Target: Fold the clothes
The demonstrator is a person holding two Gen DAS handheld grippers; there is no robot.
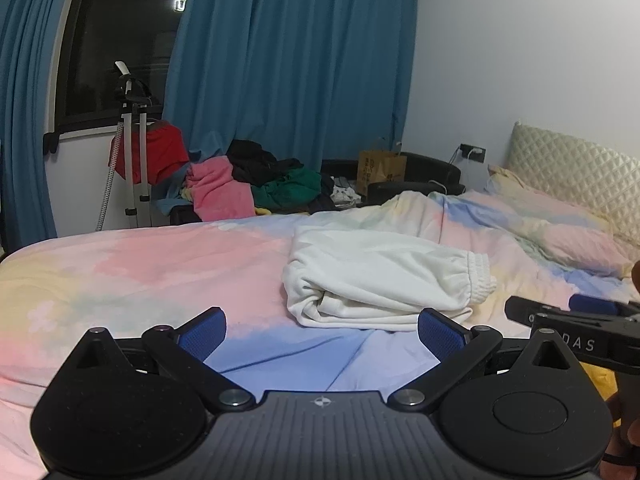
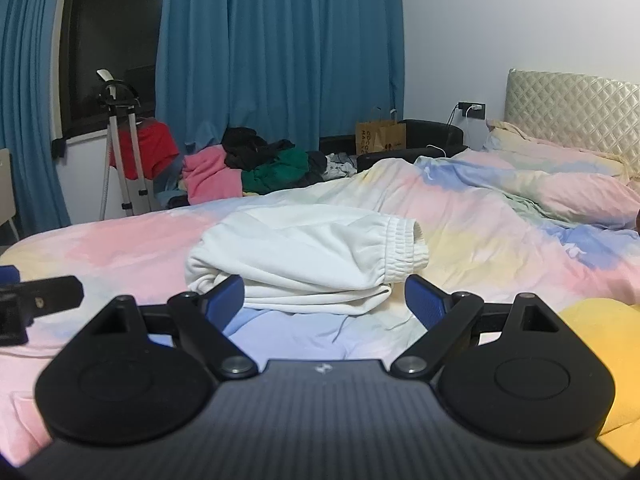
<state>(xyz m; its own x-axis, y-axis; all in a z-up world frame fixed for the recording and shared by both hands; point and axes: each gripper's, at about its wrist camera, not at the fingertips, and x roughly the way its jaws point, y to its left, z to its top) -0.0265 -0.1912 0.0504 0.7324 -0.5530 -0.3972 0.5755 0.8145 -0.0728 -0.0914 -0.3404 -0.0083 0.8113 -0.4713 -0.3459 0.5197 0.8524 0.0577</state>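
Lying on the pastel bedspread [image 2: 120, 248] is a white garment [image 2: 304, 256], apparently sweatpants, already doubled over into a thick bundle with its elastic waistband [image 2: 404, 256] toward the headboard [image 2: 572, 108] side and its rounded fold toward the foot of the bed. The right gripper [image 2: 324, 300] hovers just in front of the bundle's near edge, jaws spread wide apart and holding nothing; the left gripper [image 1: 322, 332] sits off to the left of it, a little farther from the cloth, its jaws likewise wide open and empty. Judging from the compact shape, the fold looks largely done, with perhaps one more fold or a tidy-up left. The main risk is in the next grasp: the near edge shows several stacked layers, and a bite that catches only the top one would peel the bundle open instead of moving it whole. The bedspread is soft and wrinkled right under the jaws, so a low approach could pinch bedding together with the garment and drag both. The two tools are also close to one another, and crossing paths could knock them together. A yellow cloth [image 2: 600, 344] lies just right of the right gripper and could snag.
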